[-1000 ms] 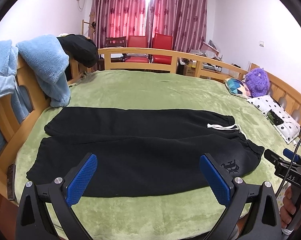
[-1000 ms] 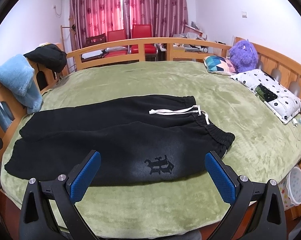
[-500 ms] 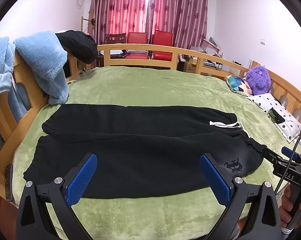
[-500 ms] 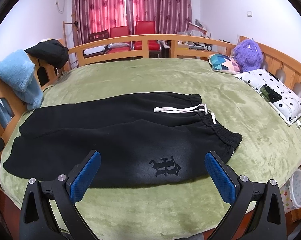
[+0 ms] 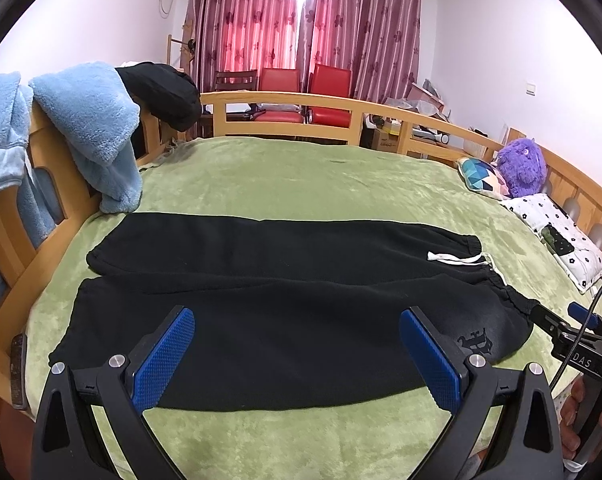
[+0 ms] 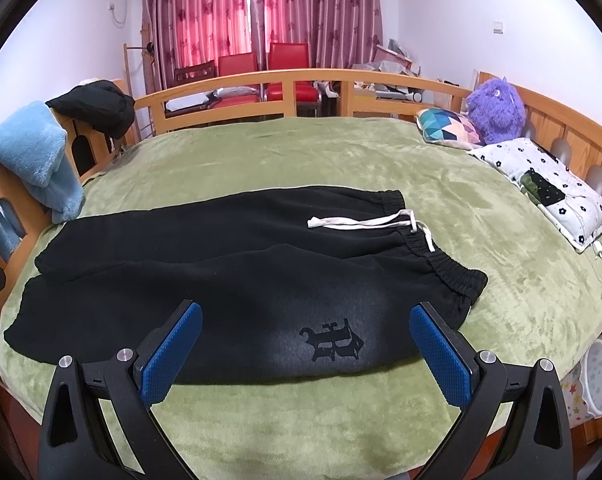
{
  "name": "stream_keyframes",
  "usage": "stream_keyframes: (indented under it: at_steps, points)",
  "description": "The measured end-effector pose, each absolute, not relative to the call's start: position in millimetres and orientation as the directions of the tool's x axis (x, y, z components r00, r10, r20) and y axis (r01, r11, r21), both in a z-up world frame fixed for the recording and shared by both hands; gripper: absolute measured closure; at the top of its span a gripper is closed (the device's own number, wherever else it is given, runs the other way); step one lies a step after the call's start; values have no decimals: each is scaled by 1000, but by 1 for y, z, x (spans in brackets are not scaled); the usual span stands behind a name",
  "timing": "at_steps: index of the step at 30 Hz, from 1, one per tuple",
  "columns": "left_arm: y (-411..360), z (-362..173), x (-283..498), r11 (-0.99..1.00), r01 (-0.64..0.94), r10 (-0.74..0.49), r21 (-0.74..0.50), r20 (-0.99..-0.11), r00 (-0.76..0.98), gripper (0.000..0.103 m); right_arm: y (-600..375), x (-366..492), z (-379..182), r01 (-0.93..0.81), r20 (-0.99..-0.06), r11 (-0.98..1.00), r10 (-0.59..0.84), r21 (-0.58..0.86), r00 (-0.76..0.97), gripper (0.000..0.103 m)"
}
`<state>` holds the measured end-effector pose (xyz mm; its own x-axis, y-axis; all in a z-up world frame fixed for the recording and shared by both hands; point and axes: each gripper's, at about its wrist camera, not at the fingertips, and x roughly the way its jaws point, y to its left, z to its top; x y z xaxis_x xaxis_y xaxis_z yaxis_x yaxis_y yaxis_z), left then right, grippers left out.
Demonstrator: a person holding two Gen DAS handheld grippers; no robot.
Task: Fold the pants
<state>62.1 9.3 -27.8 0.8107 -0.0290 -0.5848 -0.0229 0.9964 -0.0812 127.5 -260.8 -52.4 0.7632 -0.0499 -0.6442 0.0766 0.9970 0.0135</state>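
Pants (image 5: 285,304) lie flat on the bed (image 5: 301,180), so I'd bring my spread left gripper (image 5: 297,354) to the cuff at 9 o'clock and my spread right gripper (image 6: 305,350) to the waistband at 3 o'clock, pinching only the near edge.

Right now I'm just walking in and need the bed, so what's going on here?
A person holds two tongs over black pants spread flat on the green blanket, waistband to the right. The left tongs and right tongs are both open and hold nothing. No fold is made yet.
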Motion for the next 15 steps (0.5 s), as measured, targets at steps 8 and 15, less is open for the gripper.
stream_keyframes:
  at_steps: [8, 15]
  points:
    - [22, -35, 70, 995, -66, 9, -75, -588, 809, 0, -257, 130, -57, 62, -654, 998, -27, 31, 756, 1]
    - [33, -52, 75, 995, -81, 26, -65, -599, 800, 0, -253, 136, -72, 75, -649, 997, -40, 27, 760, 1]
